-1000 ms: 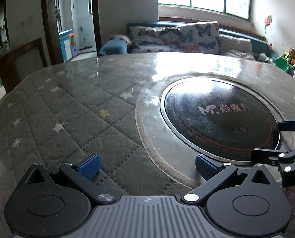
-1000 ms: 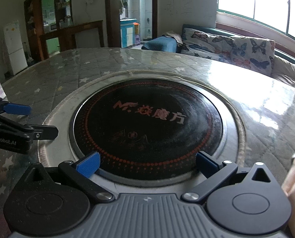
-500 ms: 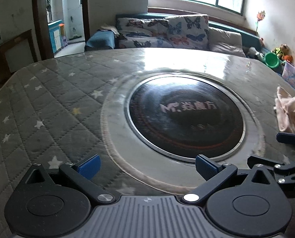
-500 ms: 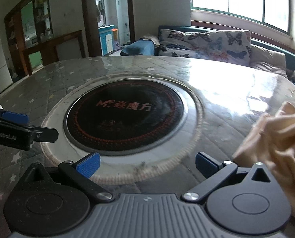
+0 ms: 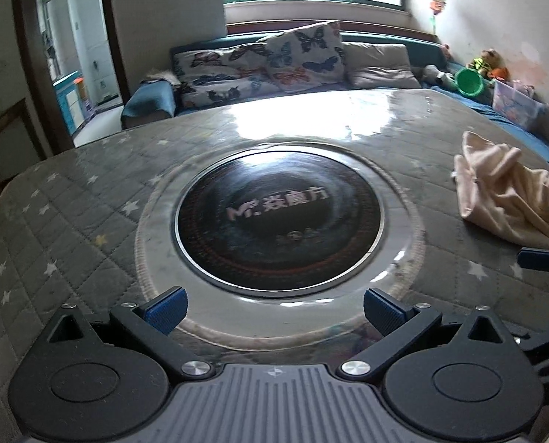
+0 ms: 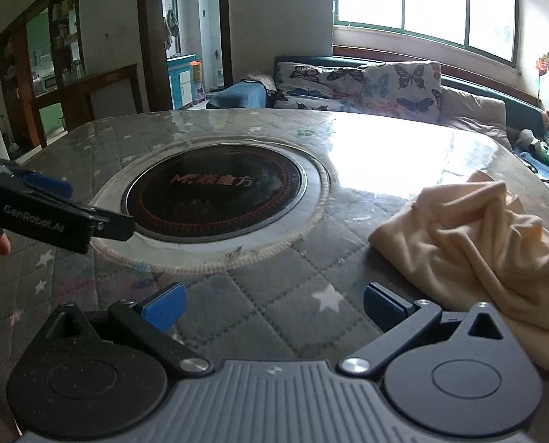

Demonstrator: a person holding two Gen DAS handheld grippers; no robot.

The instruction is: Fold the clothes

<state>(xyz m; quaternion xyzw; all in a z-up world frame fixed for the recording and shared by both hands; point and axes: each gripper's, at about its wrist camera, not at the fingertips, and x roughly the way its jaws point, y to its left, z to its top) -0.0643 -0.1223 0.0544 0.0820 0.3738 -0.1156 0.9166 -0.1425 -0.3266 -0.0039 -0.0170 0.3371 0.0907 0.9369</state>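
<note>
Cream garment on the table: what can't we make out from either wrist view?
- Cream garment: right wrist view, its near-right part is cut by the frame edge and hidden behind the right claw body; garment type unclear, crumpled.
- Same garment, left wrist view: right side cut off by the edge.
- Right claw in left wrist view: only one fingertip shows at the frame edge.
- Cooktop lettering: blurred.

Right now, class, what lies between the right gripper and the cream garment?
Only bare quilted table cover. The right wrist view shows the open right gripper just short of the crumpled cream garment, nothing between.
</note>
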